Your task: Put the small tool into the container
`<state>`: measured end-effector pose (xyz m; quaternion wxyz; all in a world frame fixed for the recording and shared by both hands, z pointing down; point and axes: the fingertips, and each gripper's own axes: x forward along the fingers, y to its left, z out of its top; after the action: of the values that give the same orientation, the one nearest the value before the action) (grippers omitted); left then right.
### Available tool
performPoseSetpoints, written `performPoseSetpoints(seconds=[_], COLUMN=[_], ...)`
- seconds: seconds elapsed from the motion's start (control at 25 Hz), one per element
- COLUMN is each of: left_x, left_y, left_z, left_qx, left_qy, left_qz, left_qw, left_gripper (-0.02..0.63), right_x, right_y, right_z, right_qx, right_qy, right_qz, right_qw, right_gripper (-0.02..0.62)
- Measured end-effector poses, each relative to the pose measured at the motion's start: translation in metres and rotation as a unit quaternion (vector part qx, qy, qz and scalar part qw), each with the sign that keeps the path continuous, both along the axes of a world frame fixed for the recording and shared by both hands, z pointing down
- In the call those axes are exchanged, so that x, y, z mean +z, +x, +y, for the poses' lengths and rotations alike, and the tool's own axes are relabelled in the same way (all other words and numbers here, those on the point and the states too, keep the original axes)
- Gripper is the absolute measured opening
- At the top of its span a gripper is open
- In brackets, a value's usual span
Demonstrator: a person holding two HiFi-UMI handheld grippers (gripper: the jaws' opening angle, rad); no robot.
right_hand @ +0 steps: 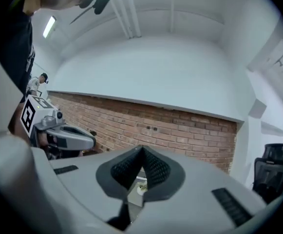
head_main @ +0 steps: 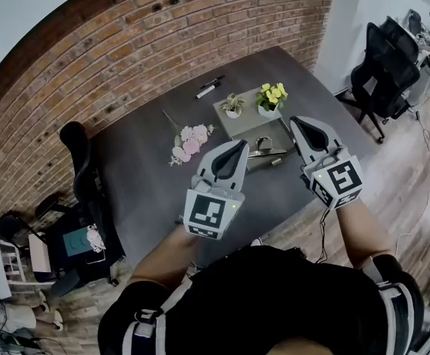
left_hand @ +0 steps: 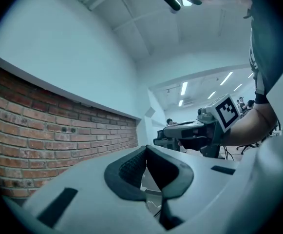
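Red brick wall (head_main: 126, 43) is seen behind a broad dark grey table (head_main: 148, 176). Toward the table's far middle a pale grey square tray (head_main: 250, 118) is set, with two small potted plants on it, one green-leaved (head_main: 233, 106) and one yellow-flowered (head_main: 271, 98). No other vessel can be made out, so this tray is judged the likely container, though that cannot be confirmed.

The left gripper (head_main: 238, 145) and the right gripper (head_main: 297, 120) are held above the near half of the table. In each gripper view the jaws are shown brought together at their tips, with nothing pinched between them.

A small silvery metal tool (head_main: 268, 152) lies on the tabletop just in front of the tray. In the head view it sits between the two grippers and is touched by neither.

The task is therefore judged not yet begun. The tool has yet to be grasped, lifted and set into the container.
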<state>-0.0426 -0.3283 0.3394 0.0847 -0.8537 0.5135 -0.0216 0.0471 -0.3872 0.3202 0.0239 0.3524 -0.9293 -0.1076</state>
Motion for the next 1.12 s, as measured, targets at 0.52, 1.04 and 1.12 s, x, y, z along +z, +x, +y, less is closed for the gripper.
performPoseSetpoints(seconds=[0.52,1.04,1.12], left_x=[-0.039,-0.04,-0.039], left_y=[0.0,-0.004,-0.006], left_z=[0.01,0.0,-0.001], left_qx=[-0.006,-0.014,-0.016], left_qy=[0.039,0.04,0.039], left_qz=[-0.018,-0.02,-0.018], left_qw=[0.9991,0.9989,0.9989], left_gripper=[0.006,0.006,0.006], right_x=[-0.034,-0.022,-0.02], right_y=[0.022,0.026,0.027], right_z=[0.03,0.02,0.018], right_qx=[0.022,0.025,0.027], right_qy=[0.039,0.025,0.023], right_qz=[-0.043,-0.052,-0.053], right_qw=[0.998,0.998,0.998], right_gripper=[-0.005,-0.005,-0.005])
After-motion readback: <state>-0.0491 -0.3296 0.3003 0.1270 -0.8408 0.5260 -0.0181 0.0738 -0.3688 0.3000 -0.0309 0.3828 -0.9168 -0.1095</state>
